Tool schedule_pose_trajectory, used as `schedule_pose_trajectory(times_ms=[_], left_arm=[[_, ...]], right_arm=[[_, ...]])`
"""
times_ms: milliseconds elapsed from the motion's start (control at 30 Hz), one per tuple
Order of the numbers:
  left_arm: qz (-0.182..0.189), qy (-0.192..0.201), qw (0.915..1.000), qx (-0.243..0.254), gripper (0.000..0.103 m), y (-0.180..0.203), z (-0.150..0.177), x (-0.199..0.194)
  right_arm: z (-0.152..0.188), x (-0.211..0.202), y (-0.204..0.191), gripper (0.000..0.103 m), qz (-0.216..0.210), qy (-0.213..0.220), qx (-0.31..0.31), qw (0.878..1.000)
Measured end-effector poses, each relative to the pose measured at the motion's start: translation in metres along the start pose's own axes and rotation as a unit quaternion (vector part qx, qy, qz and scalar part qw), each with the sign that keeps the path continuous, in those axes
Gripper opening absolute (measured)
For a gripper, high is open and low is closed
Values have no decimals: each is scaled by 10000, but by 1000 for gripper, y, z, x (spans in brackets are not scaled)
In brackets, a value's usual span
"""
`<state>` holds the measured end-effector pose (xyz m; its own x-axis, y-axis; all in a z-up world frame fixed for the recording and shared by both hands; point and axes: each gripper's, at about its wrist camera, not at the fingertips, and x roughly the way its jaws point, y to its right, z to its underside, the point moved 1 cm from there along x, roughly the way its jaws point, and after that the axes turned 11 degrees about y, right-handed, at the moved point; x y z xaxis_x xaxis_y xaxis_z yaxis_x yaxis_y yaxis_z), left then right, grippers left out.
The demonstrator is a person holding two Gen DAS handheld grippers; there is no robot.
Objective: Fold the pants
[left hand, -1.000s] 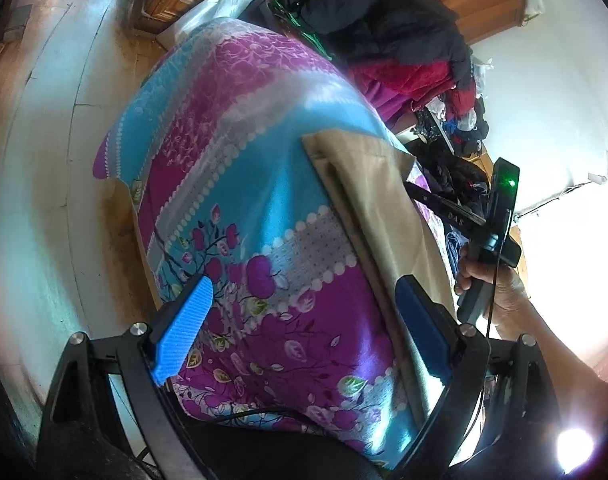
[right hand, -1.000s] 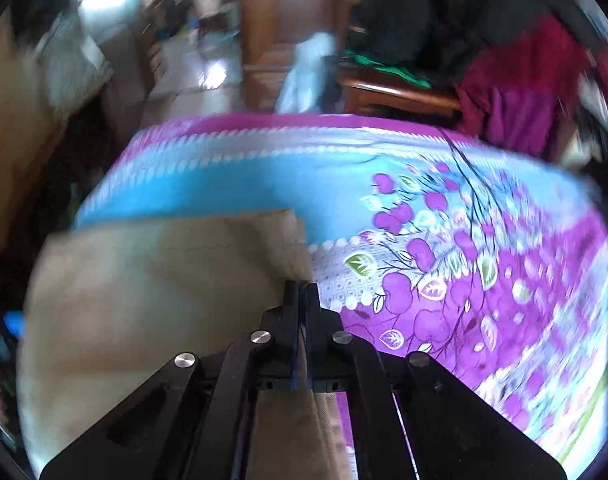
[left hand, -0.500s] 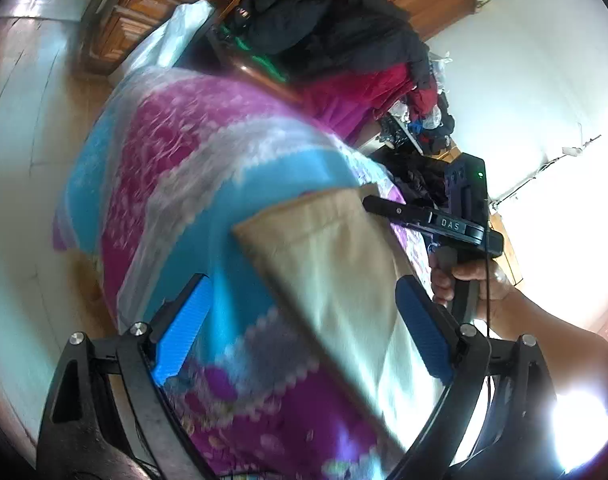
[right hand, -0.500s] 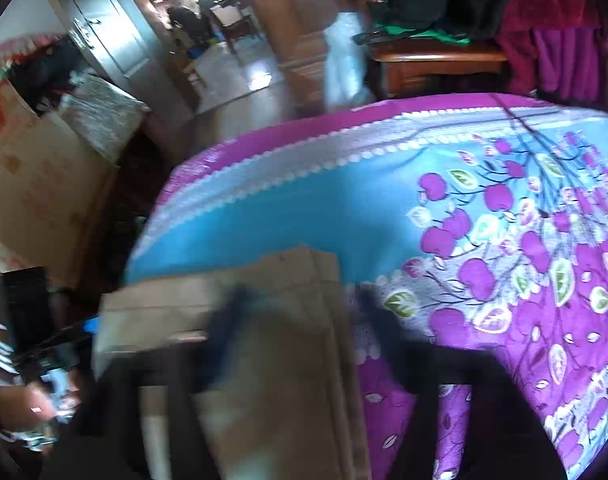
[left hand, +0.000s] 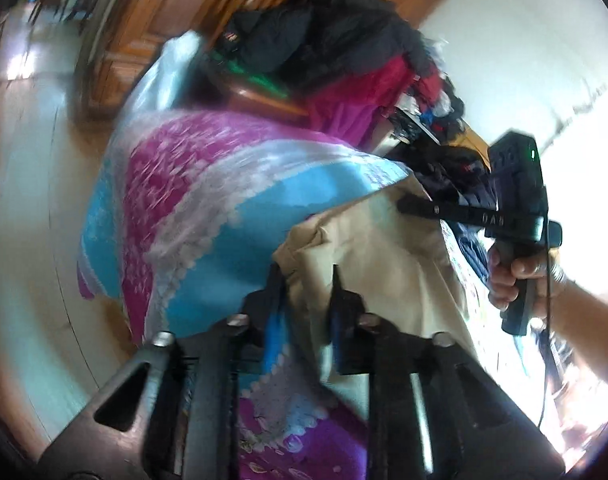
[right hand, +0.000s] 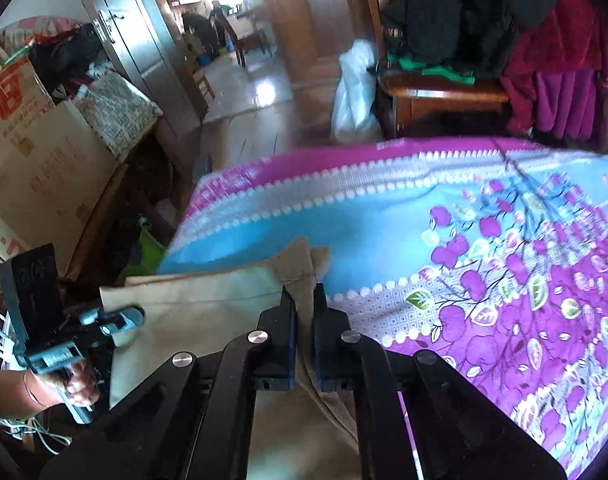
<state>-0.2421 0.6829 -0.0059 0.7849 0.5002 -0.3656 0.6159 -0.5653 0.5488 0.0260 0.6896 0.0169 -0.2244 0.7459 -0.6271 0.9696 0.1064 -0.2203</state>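
Observation:
Beige pants (left hand: 384, 264) (right hand: 207, 312) lie on a bed with a blue and magenta floral sheet (left hand: 223, 216) (right hand: 484, 280). In the left wrist view my left gripper (left hand: 306, 280) is closed around a bunched corner of the pants, with cloth between its fingers. In the right wrist view my right gripper (right hand: 304, 300) is shut on the other corner of the same edge. Each gripper shows in the other's view: the right gripper (left hand: 404, 203) held by a hand (left hand: 520, 276), and the left gripper (right hand: 137, 315) at the pants' left corner.
A wooden chair piled with dark and red clothes (left hand: 324, 36) (right hand: 464, 20) stands past the bed's far end. A white plastic bag (right hand: 354, 92) leans beside it. Cardboard boxes (right hand: 31, 152) sit by the bed's left side, with tiled floor (left hand: 19, 200) beyond.
My left gripper went from wide open to closed on the pants corner. My right gripper was shut, came apart half a second ago, and is shut on the pants edge again. The edge has bunched up.

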Motion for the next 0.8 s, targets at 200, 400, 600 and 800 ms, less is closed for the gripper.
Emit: schedule_pose_trajectory(times_ms=[200,400,600,800], left_arm=[[-61,280,9977,607,11,28,-7,-11],[180,494,9905,1272,8,71,-11,-37],[1350,234,9679,2106,8,156,5,-64],[3008,-747,9122,2680,8,270,83,-85]], right_arm=[[-4,-45,-26,8,318,473,-283,9980],[7,-110,-37,7,588,887,-61,9943],[55,-220,-34,7,1075,1273,616,9841],[163,-343,-18,7,1776,1201,1465,9657]])
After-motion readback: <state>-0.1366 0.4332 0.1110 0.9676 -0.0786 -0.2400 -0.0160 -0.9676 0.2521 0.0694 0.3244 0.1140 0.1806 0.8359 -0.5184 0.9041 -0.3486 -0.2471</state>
